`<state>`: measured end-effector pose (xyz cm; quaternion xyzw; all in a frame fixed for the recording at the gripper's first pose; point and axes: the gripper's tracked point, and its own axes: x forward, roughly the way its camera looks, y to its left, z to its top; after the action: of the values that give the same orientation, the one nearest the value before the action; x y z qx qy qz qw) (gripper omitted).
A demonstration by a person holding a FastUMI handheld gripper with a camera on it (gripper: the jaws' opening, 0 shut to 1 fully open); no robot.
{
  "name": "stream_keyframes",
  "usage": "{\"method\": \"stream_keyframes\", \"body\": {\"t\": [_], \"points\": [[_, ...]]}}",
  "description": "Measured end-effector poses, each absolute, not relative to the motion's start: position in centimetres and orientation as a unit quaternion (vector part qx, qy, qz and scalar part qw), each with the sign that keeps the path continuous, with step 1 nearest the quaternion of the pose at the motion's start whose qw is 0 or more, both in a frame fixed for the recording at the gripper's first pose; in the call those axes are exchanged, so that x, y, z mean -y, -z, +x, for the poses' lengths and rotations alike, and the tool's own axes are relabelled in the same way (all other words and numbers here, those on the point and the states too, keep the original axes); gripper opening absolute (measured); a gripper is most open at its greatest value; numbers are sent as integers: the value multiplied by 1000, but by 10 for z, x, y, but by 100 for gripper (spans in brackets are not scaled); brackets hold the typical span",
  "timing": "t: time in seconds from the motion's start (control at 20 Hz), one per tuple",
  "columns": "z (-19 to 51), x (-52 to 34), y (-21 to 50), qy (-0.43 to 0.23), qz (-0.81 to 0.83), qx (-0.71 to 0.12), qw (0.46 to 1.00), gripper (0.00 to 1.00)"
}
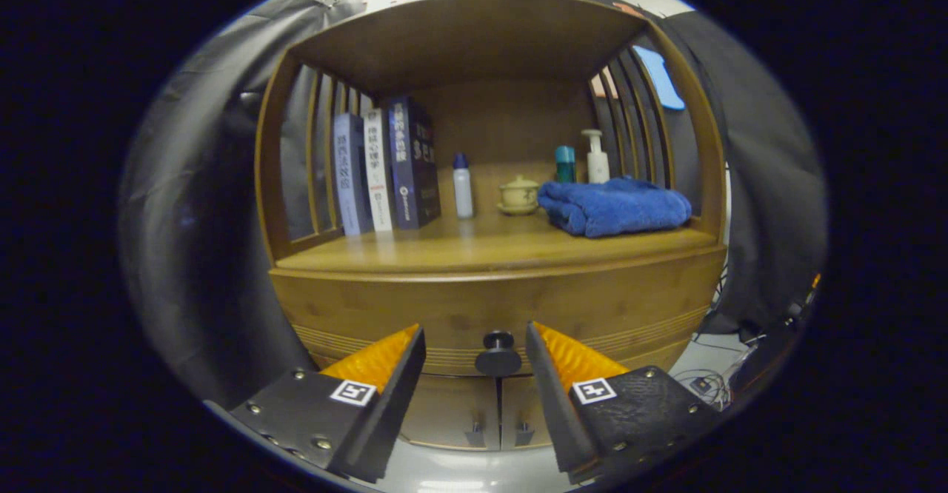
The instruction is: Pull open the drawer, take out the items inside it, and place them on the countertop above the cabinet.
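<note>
— Jaws first: how do they stand?

— Spread wide, holding nothing. The gripper point(475, 334) faces the front of a wooden cabinet point(355, 308), and the round dark knob point(498, 356) of the drawer point(592, 304) sits in the gap between the two fingers point(385, 363), touching neither of them.

— So the drawer is shut?

— Its front looks flush with the cabinet, with grooved lines running across the lower part. Whatever lies inside is hidden.

— And below the knob?

— Two small doors point(463, 408) meet at a seam, each with a little handle near the bottom.

— What about the countertop?

— The countertop point(481, 249) is the wooden shelf just above the drawer, under a roofed frame with slatted sides. On its left stand three books point(385, 167) upright against the slats. Just beside them is a small white bottle point(463, 186) with a dark cap, then a little lidded pot point(518, 195). To the right lies a folded blue towel point(615, 206). Behind the towel stand a teal container point(565, 163) and a white pump bottle point(596, 156).

— Anything beyond the cabinet?

— Cables point(703, 382) lie on the floor to its right.
</note>
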<state>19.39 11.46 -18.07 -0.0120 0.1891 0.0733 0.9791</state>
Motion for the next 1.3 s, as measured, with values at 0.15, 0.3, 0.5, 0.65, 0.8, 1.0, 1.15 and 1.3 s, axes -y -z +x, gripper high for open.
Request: {"method": "stream_keyframes", "body": {"t": [0.15,0.3,0.5,0.65,0.8,1.0,1.15,1.3], "points": [[209,-115,207,-75,-21,-214,974,77],[222,-108,217,-58,-35,-224,972,62],[225,-110,218,-62,-41,-224,972,41],[221,-110,217,-58,-39,-229,971,30],[211,-109,218,-55,-43,-239,969,30],[175,-103,213,-41,-28,-243,969,30],[145,-98,210,-30,-31,-256,966,30],[115,-93,205,-18,-21,-258,966,30]]}}
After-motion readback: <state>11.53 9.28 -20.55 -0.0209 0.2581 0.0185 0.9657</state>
